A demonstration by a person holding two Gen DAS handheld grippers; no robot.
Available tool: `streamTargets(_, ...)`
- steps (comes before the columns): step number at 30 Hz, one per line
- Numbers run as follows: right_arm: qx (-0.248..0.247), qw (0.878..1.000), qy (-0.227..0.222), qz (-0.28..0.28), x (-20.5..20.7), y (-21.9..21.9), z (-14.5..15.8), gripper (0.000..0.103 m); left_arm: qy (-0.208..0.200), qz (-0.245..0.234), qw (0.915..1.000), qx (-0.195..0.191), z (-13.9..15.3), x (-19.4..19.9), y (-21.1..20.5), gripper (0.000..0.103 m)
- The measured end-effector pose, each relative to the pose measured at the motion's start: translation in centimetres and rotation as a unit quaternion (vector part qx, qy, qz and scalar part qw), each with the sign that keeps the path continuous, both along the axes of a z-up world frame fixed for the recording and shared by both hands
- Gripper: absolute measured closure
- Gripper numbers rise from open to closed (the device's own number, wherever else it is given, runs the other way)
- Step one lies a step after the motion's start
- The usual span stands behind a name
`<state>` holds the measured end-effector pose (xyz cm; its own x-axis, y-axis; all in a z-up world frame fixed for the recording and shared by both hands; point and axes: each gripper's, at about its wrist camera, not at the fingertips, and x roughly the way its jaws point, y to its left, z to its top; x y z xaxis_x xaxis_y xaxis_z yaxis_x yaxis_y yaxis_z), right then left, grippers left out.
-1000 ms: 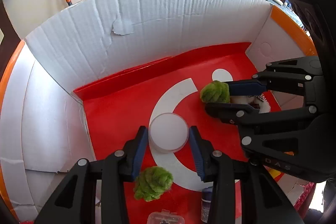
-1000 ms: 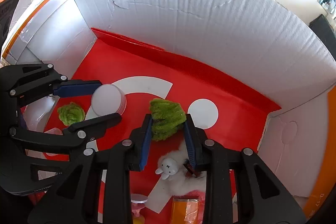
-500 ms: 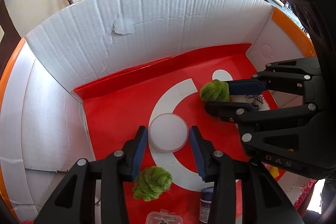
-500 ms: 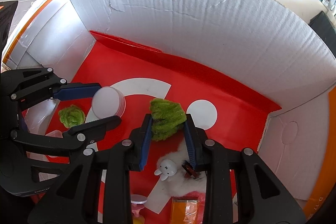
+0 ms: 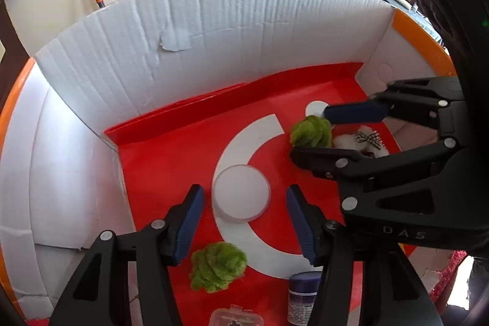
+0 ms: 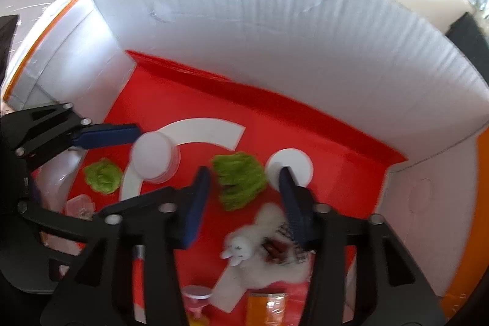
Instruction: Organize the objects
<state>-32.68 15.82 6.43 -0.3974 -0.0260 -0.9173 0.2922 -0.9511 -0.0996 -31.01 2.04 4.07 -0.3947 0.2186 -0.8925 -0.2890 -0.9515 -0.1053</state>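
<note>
Centrally, at mid-frame, the white round container [image 5: 241, 193] is framed between the spread left gripper [image 5: 243, 220] fingers; the green yarn ball [image 6: 240, 184] is bracketed, ungrasped, by the released right gripper [image 6: 244, 203].

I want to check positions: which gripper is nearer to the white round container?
Left. The left gripper has the white round container between its open fingers; the right gripper brackets a green fuzzy ball farther right.
</note>
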Motion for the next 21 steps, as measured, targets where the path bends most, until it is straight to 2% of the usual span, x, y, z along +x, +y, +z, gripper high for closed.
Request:
streamTargets(4,-0.012,1.000,-0.002,-0.004,-0.2,0.3,0.2,0.050,-0.001,0.001,0.9999,0.011,0.3,0.4,-0.5,0.045)
streamTargets(14,-0.006,1.000,0.021,-0.007,0.6,0.1,2.2,0.050,0.018,0.010,0.9995,0.024,2.4,1.6,-1.8,0.045)
streamTargets(19,-0.005,0.999,0.040,-0.013,2.1,0.2,4.2,0.050,0.037,0.022,0.9983,0.039,4.6,3.2,-2.4,0.045)
streamTargets(21,-0.003,0.999,0.049,-0.016,4.2,-0.5,5.2,0.050,0.045,0.027,0.9977,0.043,5.4,4.8,-3.4,0.044)
